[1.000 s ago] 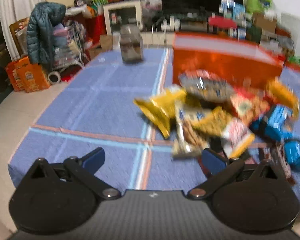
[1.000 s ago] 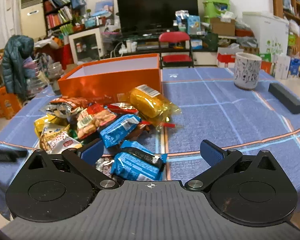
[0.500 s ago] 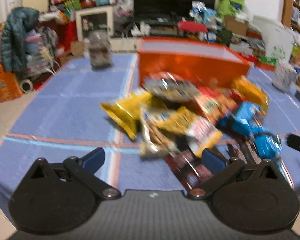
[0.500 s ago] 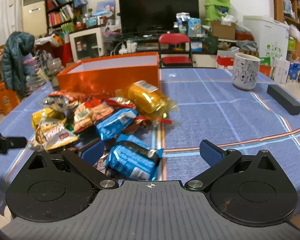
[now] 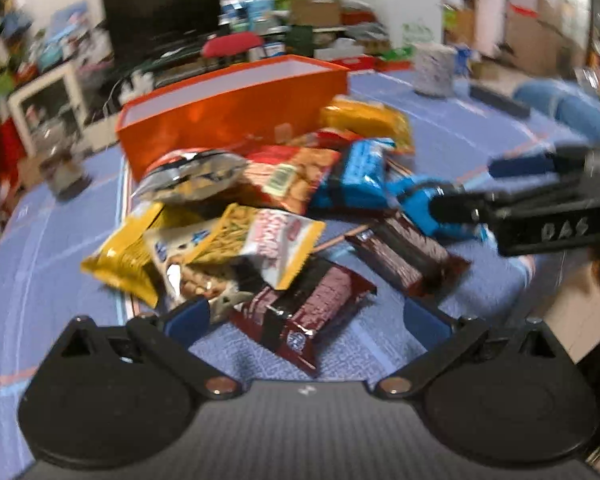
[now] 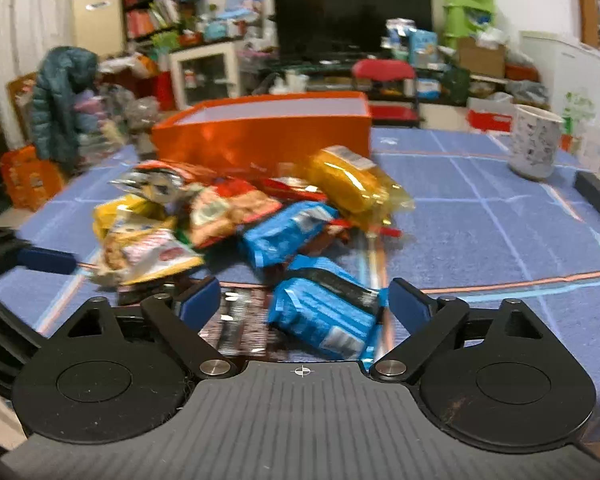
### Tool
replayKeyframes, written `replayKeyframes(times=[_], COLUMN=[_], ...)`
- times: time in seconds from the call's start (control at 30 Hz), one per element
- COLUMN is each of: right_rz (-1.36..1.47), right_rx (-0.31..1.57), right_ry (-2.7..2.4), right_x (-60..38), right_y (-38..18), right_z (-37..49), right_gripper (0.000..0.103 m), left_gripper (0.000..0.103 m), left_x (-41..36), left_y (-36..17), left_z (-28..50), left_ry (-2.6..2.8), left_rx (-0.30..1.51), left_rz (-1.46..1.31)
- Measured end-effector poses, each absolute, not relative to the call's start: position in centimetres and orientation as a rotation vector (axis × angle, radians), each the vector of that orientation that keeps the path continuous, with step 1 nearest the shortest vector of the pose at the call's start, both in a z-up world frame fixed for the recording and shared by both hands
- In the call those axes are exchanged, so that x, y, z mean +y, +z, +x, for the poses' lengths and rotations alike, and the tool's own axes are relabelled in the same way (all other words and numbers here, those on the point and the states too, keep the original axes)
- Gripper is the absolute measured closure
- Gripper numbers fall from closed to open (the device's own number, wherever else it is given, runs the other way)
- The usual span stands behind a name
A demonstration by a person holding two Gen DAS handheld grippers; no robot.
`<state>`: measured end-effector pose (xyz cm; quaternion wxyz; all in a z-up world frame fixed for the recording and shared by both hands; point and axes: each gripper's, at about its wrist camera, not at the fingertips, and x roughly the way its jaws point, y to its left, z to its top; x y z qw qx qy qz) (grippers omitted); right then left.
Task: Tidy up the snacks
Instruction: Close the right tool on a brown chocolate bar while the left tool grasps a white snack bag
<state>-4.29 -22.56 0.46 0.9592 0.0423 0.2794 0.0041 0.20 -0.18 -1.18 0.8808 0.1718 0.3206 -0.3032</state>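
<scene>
The left gripper is hovering with jaws spread over a dark red wafer pack, hidden from the right view. The right gripper, jaws spread, is framing a blue snack pack. Behind the pile is sitting an orange box on the tabletop.

Bare tablecloth right of snack pile

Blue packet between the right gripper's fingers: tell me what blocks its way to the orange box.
The rest of the snack pile does. Beyond the blue packet, a second blue packet and a yellow bag lie in front of the orange box. The open right gripper would need to lift it over them.
</scene>
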Motion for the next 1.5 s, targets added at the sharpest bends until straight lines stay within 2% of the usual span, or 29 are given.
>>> replayKeyframes(times=[0.23, 0.47, 0.53, 0.67, 0.77, 0.83, 0.87, 0.9, 1.03, 1.2, 1.33, 1.5], right_rz=[0.090, 0.006, -0.004, -0.014, -0.006, 0.020, 0.021, 0.023, 0.010, -0.007, 0.010, 0.016], right_rx=[0.650, 0.730, 0.760, 0.774, 0.780, 0.792, 0.803, 0.804, 0.804, 0.785, 0.755, 0.720], right_ry=[0.159, 0.150, 0.117, 0.050, 0.000, 0.002, 0.017, 0.027, 0.044, 0.024, -0.012, -0.038], right_x=[-20.5, -17.9, -17.9, -19.6, -21.2, -21.9, -22.0, -22.1, -22.2, -21.6, -21.3, -20.9], right_y=[-0.4, -2.1, -3.0, -3.0, -3.0, -2.9, -2.8, -2.9, -3.1, -3.4, -3.7, -4.0], right_z=[-3.3, -1.4, -0.3, 0.8, 1.0, 1.3, 1.4, 1.5, 1.3, 0.9, 0.3, -0.1], right_gripper=[0.032, 0.033, 0.038, 0.062, 0.061, 0.053, 0.042, 0.038, 0.040, 0.038, 0.035, 0.036], left_gripper=[0.001, 0.001, 0.001, 0.001, 0.001, 0.001, 0.001, 0.001, 0.001, 0.001, 0.001, 0.001], left_x=[0.2, 1.1, 1.1, 0.8, 0.4, 0.0, -0.1, 0.0, 0.8, 0.7, -1.0, -1.7], left_y=[-1.7, -2.8, -3.0, -2.8, -2.8, -2.6, -2.4, -2.1, -0.9, -0.7, -1.3, -0.7], left_z=[-1.0, -0.4, -0.2, -0.3, -0.2, -0.1, 0.0, 0.1, 2.0, 5.4, 5.6, 6.4], left_ry=[-0.794, -0.820, -0.811, -0.808, -0.802, -0.808, -0.808, -0.801, -0.675, -0.329, -0.061, -0.015], left_rx=[0.698, 0.767, 0.781, 0.766, 0.767, 0.761, 0.754, 0.744, 0.703, 0.800, 0.783, 0.725], left_rz=[0.494, 0.552, 0.543, 0.546, 0.533, 0.518, 0.508, 0.491, 0.334, -0.103, -0.080, -0.182])
